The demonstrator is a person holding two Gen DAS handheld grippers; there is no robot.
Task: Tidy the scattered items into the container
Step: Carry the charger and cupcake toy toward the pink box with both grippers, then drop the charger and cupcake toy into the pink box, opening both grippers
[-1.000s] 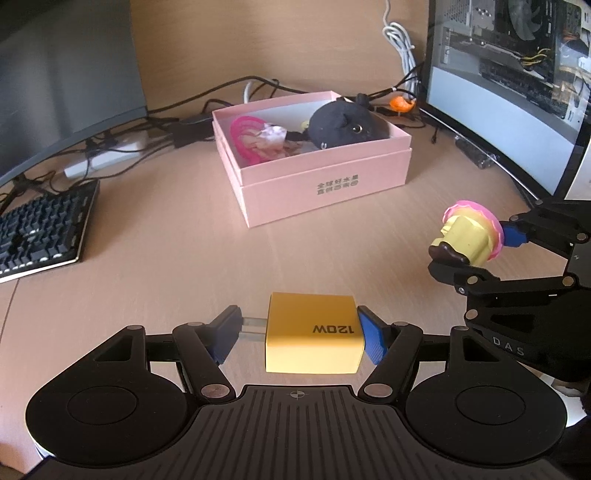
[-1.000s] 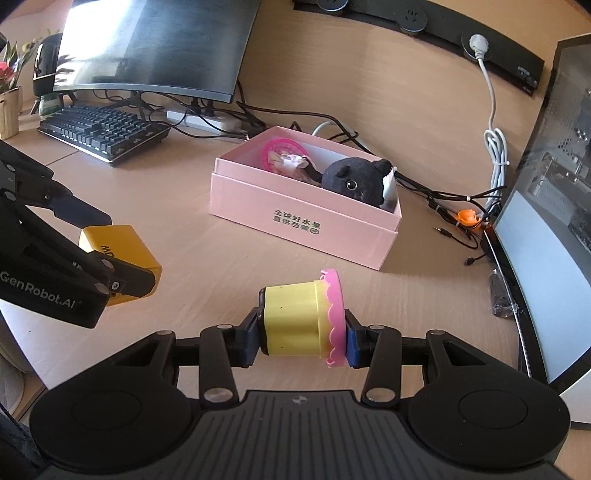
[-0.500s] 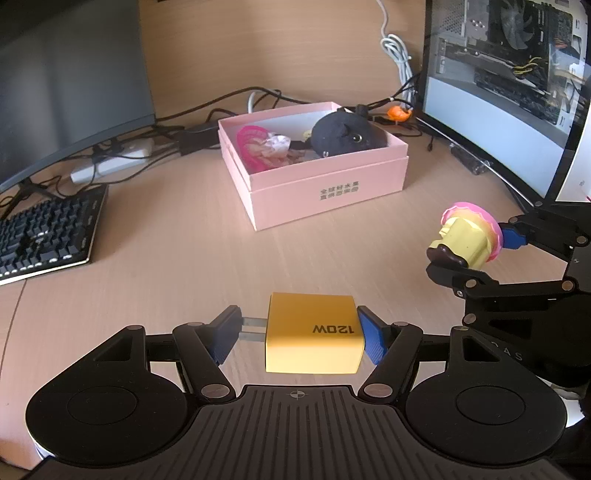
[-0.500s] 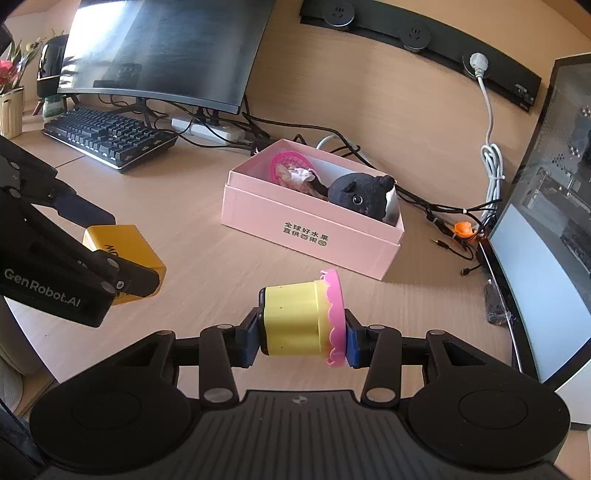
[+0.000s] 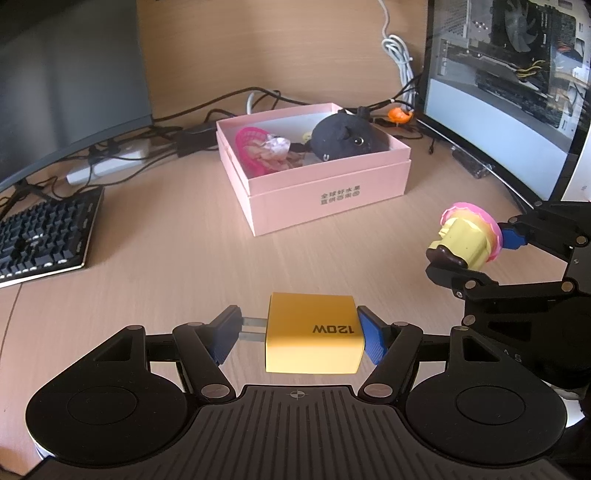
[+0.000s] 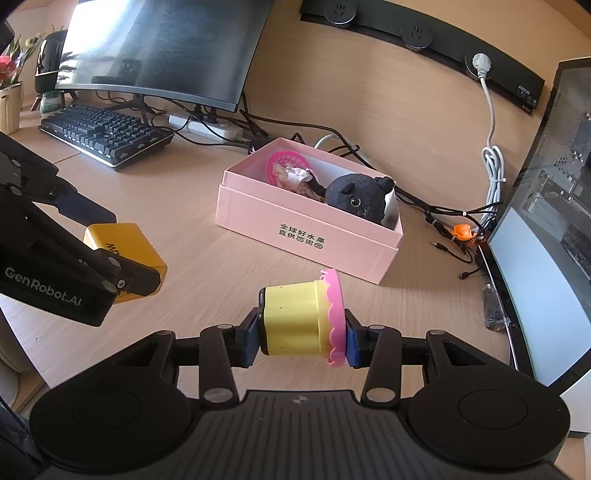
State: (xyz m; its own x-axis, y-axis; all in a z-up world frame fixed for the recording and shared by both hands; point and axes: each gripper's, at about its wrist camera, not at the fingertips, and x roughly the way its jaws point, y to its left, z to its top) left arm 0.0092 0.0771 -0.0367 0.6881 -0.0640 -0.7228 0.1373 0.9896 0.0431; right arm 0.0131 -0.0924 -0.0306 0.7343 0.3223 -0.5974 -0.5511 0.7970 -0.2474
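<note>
Pink box (image 5: 325,199) now farther off (both views), left claw (image 5: 299,332) pinching yellow charger (image 5: 314,332), right claw (image 6: 301,325) pinching toy cupcake (image 6: 301,319)

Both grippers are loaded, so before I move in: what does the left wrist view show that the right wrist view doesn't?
Only the left wrist view shows the yellow charger end on: prongs against one pad, "120W" label, and the left gripper shut on it. Only the right wrist view shows the wall sockets and the right gripper clamping the toy cupcake. Both show the pink box holding a black plush.
</note>
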